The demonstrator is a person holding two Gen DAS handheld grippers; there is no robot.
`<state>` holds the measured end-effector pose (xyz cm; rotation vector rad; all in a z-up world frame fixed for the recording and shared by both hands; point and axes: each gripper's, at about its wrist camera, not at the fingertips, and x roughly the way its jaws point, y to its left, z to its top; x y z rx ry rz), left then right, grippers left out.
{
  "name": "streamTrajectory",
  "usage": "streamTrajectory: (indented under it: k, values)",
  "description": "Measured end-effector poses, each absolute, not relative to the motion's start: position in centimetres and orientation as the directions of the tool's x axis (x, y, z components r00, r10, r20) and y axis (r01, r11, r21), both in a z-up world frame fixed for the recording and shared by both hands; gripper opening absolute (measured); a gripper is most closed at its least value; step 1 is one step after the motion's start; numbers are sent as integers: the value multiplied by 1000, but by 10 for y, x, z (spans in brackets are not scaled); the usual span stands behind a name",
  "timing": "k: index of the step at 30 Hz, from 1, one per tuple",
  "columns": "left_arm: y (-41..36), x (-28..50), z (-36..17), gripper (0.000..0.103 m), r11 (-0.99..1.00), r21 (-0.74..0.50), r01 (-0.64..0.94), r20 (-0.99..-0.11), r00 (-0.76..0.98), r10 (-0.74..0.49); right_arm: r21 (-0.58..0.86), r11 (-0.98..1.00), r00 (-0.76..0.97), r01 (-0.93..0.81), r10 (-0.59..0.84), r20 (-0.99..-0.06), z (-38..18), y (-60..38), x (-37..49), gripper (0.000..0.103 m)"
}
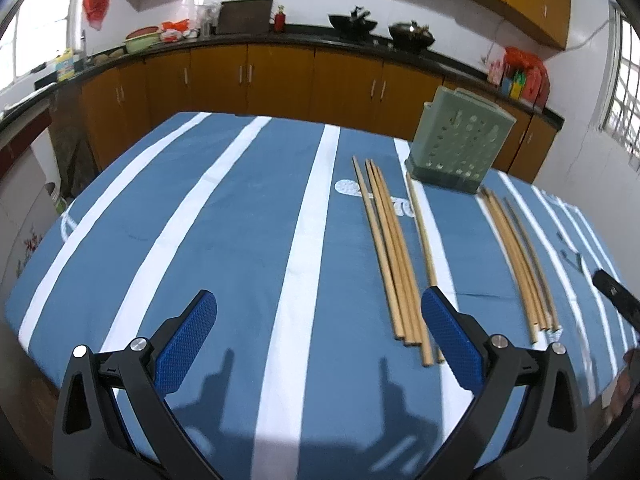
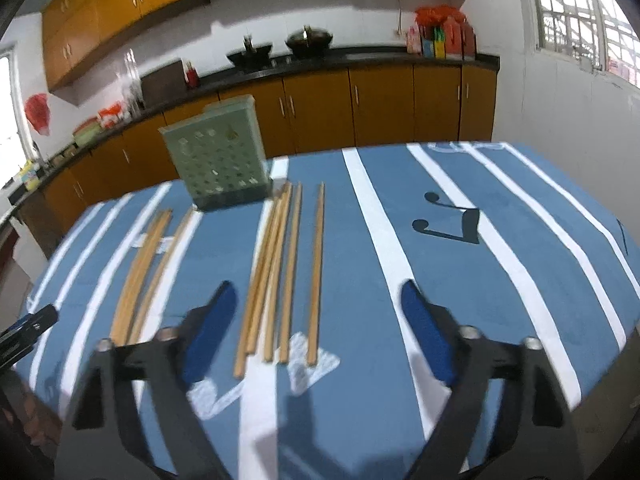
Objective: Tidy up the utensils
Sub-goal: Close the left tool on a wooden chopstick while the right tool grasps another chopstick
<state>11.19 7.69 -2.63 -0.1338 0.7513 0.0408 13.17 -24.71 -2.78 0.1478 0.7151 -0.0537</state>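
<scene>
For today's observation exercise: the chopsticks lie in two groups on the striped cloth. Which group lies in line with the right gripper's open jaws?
The group of five, right of the green holder; in the right wrist view their near ends lie between the right gripper's fingers. The other group lies outside, left.

Home kitchen. Orange-brown base cabinets [image 1: 280, 80] under a dark bench [image 1: 248, 38] at 12 o'clock, wall cabinets [image 2: 120, 8] above, two black woks [image 2: 308, 38] on it, white tiled wall, barred window [image 2: 580, 12] at 2 o'clock.

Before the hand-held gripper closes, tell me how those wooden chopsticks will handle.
The wooden chopsticks look thin and stiff, so probably light. They lie flat on the blue striped tablecloth, likely hard to pinch. Lying loose side by side, a nudge may scatter or roll them.
</scene>
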Motion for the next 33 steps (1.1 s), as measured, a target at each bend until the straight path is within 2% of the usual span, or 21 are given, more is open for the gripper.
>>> streamTrajectory:
  k: [2, 5, 7, 10, 15, 16, 19, 22, 30, 33]
  values:
    - [76, 120, -29, 101, 993, -89, -83, -697, 718, -2, 130, 985, 707, 109, 15, -707, -42, -250, 156, 51]
    - [78, 129, -32, 99, 993, -98, -69, -715, 699, -22, 138, 982, 658, 127, 20, -752, -59, -253, 180, 34]
    - [77, 137, -36, 88, 993, -105, -58, -730, 682, -37, 143, 980, 635, 135, 26, -772, -69, -254, 191, 32]
    - [76, 149, -41, 76, 991, -130, -34, -753, 654, -76, 141, 981, 613, 130, 32, -789, -78, -251, 202, 32]
    - [63, 164, -45, 65, 990, -142, 23, -768, 628, -125, 87, 991, 620, 106, 3, -785, -84, -244, 206, 32]
    - [59, 166, -47, 61, 990, -139, 38, -772, 621, -133, 70, 992, 625, 103, -10, -780, -85, -242, 206, 29]
    - [48, 173, -52, 52, 991, -116, 68, -788, 602, -134, 30, 994, 634, 109, -46, -772, -85, -242, 207, 13]
    - [43, 180, -59, 40, 993, -94, 74, -806, 579, -119, 48, 993, 634, 112, -34, -772, -85, -248, 209, 10]
    - [42, 189, -61, 32, 995, -62, 77, -814, 573, -95, 38, 993, 640, 108, -40, -768, -86, -247, 212, 9]
    - [37, 194, -62, 25, 995, -47, 86, -815, 573, -89, 36, 994, 639, 99, -36, -768, -85, -245, 214, 11]
